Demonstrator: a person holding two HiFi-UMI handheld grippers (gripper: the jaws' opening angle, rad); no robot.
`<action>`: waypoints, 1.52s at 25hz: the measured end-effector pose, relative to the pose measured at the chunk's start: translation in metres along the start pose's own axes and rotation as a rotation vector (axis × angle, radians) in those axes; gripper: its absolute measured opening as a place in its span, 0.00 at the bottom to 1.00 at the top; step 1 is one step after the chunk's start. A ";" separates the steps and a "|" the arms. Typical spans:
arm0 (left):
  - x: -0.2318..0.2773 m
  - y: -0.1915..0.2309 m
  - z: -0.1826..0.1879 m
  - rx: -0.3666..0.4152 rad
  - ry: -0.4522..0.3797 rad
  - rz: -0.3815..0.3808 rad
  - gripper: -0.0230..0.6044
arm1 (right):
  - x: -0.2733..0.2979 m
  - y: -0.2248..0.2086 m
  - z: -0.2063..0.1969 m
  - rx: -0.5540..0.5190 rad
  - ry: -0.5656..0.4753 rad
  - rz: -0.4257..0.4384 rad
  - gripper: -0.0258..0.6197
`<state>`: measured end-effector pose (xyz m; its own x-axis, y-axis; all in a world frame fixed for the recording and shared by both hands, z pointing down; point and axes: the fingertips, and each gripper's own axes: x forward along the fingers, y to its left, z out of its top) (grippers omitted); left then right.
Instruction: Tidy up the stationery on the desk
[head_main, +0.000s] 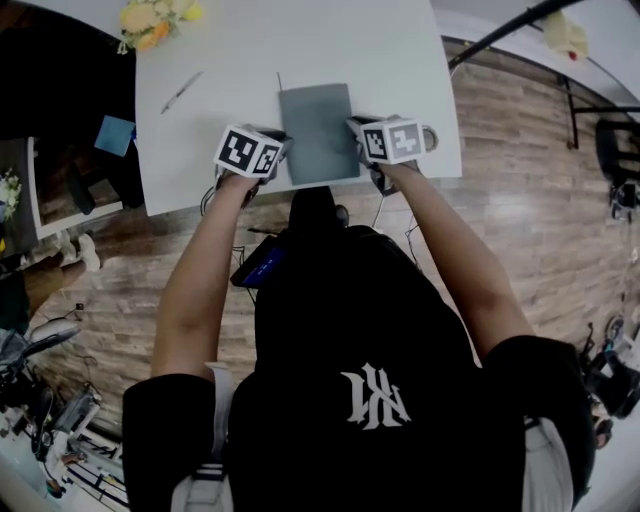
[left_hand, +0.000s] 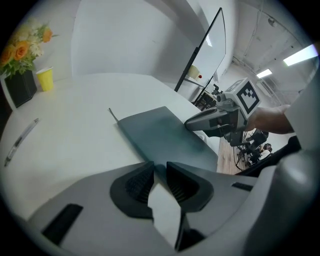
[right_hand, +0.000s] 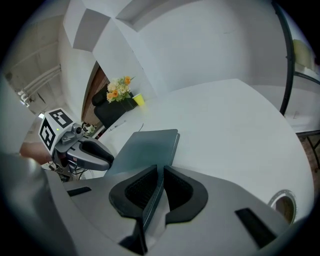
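Observation:
A grey notebook (head_main: 318, 130) lies flat on the white desk (head_main: 400, 50), close to its near edge. My left gripper (head_main: 283, 150) holds the notebook's near left corner, and my right gripper (head_main: 358, 135) holds its near right corner. In the left gripper view the notebook (left_hand: 160, 135) runs in between the pads of the left gripper (left_hand: 159, 175), with the right gripper (left_hand: 192, 122) on its far side. In the right gripper view the notebook's edge (right_hand: 145, 147) is pinched in the right gripper (right_hand: 160, 182). A pen (head_main: 181, 92) lies to the left on the desk.
A bunch of orange and yellow flowers (head_main: 150, 20) stands at the desk's far left corner, with a yellow cup (left_hand: 45, 78) beside it. A thin ribbon (head_main: 279, 80) sticks out from the notebook's far left corner. A blue object (head_main: 115, 135) sits off the desk's left side.

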<state>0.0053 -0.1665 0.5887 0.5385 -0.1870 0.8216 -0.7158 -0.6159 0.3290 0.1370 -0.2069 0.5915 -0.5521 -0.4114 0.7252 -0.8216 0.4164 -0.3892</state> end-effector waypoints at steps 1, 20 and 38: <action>0.000 0.000 -0.001 -0.005 -0.007 0.001 0.16 | 0.000 0.000 -0.001 -0.003 0.000 -0.004 0.14; -0.017 0.000 -0.001 -0.052 -0.067 0.067 0.19 | -0.018 -0.003 0.012 -0.026 -0.047 0.038 0.14; -0.219 -0.161 0.093 0.228 -0.739 -0.097 0.04 | -0.221 0.194 0.087 -0.524 -0.634 0.473 0.12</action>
<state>0.0439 -0.0971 0.3121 0.8077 -0.5364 0.2447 -0.5846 -0.7825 0.2143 0.0868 -0.1057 0.3063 -0.9123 -0.4058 0.0543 -0.4093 0.9004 -0.1476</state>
